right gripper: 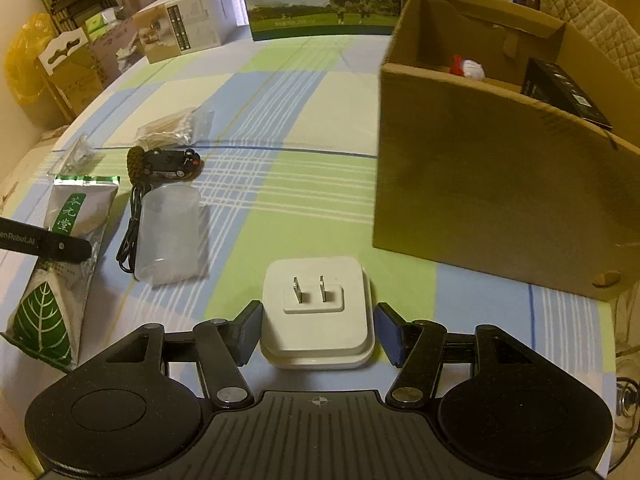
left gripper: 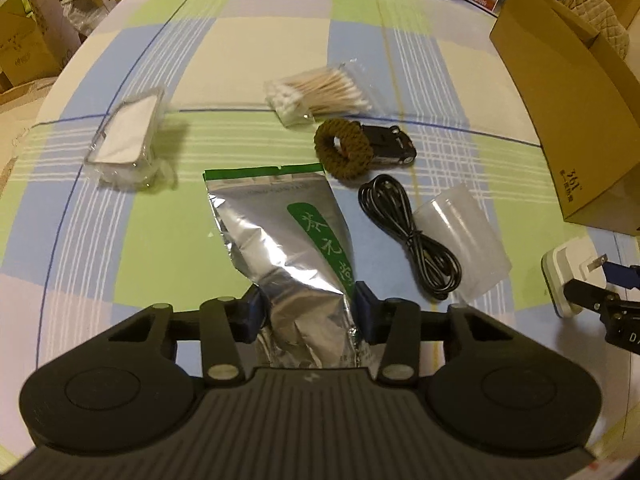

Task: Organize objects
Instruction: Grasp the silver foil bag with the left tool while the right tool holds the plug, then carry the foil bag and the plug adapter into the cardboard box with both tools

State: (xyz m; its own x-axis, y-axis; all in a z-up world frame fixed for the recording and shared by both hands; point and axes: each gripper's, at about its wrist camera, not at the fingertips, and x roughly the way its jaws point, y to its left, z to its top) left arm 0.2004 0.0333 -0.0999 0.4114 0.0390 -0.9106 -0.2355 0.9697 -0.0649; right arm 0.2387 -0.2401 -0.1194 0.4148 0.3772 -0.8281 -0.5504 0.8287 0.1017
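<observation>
Both claws are lined up for grabs: left claw (left gripper: 309, 309) pinches the foil pouch (left gripper: 280, 232), right claw (right gripper: 318, 334) brackets the white plug (right gripper: 318, 312) near the cardboard box (right gripper: 500, 192), not squeezing yet, probably headed there.

Charger (right gripper: 318, 312) before box (right gripper: 500, 200), pouch (right gripper: 64, 256) far left.

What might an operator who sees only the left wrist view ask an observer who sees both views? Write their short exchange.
Operator: My left tool pinches the foil pouch. Is the cardboard box empty?
Observer: No. A black carton and a red-and-white item lie inside.
Operator: Is the right tool shut on the white charger?
Observer: No. Its fingers straddle the charger, with a gap showing on the right side.
</observation>
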